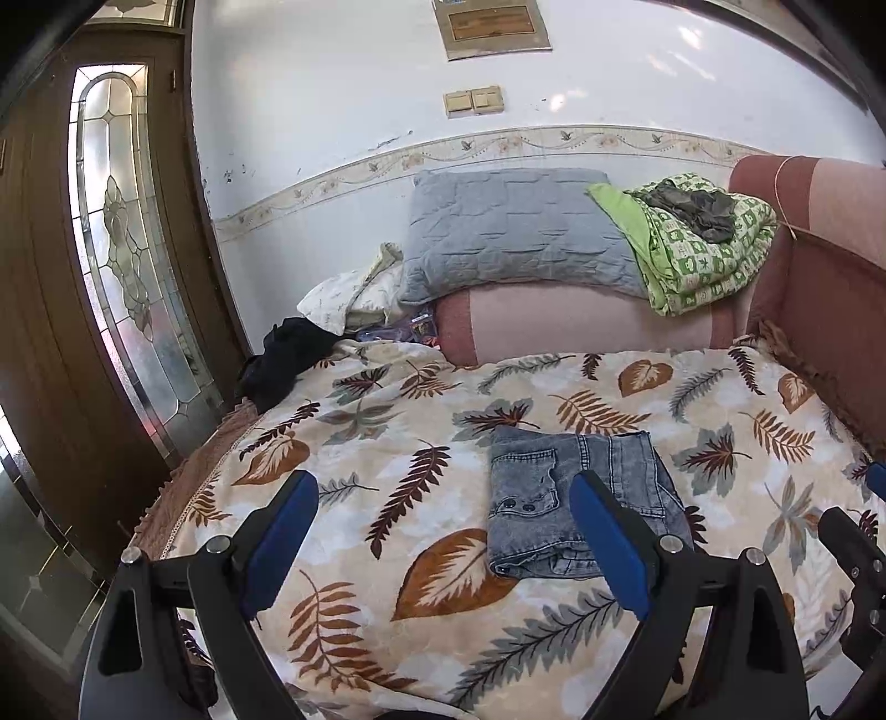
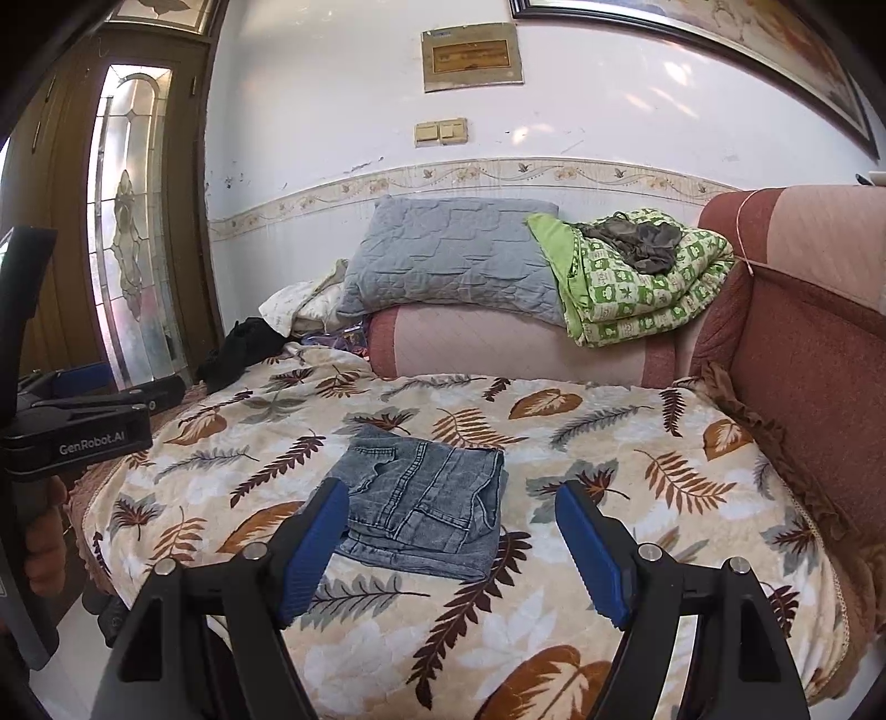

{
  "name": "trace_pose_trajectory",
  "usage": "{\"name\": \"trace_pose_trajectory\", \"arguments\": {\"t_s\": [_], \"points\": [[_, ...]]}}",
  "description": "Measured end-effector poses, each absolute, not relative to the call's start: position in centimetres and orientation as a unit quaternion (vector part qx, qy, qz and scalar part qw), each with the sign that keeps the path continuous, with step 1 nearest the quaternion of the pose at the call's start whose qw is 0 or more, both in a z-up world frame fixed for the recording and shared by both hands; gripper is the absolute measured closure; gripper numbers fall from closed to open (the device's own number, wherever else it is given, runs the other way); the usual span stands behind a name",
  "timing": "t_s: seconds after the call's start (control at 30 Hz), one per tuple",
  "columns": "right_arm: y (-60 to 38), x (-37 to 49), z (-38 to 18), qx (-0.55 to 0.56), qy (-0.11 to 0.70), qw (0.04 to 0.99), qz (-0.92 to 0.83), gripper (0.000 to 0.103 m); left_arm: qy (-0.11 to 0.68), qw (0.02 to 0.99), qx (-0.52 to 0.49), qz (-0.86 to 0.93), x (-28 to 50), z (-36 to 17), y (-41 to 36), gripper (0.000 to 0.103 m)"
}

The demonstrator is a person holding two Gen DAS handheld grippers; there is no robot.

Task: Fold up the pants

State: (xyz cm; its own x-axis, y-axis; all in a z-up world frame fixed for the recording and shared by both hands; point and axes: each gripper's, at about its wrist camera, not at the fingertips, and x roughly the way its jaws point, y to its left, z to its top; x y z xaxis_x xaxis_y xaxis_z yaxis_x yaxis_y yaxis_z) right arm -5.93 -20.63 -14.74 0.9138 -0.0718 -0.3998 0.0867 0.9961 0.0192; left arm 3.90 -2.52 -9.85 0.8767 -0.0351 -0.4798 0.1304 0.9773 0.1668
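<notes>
Pants (image 2: 423, 501) folded into compact denim rectangle — lying flat on leaf-print blanket (image 2: 609, 443), mid-sofa. Left gripper (image 1: 443, 537) spread wide, empty, above blanket. Right gripper (image 2: 451, 545) spread too — nothing pinched, pants just ahead.

Hidden and cut-off parts

The left gripper's right finger (image 1: 609, 545) covers the folded jeans' (image 1: 531, 498) near right part; the framed picture (image 2: 720, 33) is cut by the top edge; the wall plaque's (image 2: 472, 55) print is unreadable.

A leaf-print blanket (image 2: 637, 443) covers the sofa seat, folded jeans (image 2: 426, 498) lying on it.
</notes>
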Motion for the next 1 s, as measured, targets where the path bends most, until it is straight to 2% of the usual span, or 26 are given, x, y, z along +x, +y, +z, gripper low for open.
{"name": "trace_pose_trajectory", "arguments": {"t_s": [1.0], "points": [[-20.1, -5.6, -15.3, 0.012, 0.212, 0.976, -0.04, 0.023, 0.261, 0.961, 0.087, -0.036, 4.7, -11.2, -1.9, 0.011]]}}
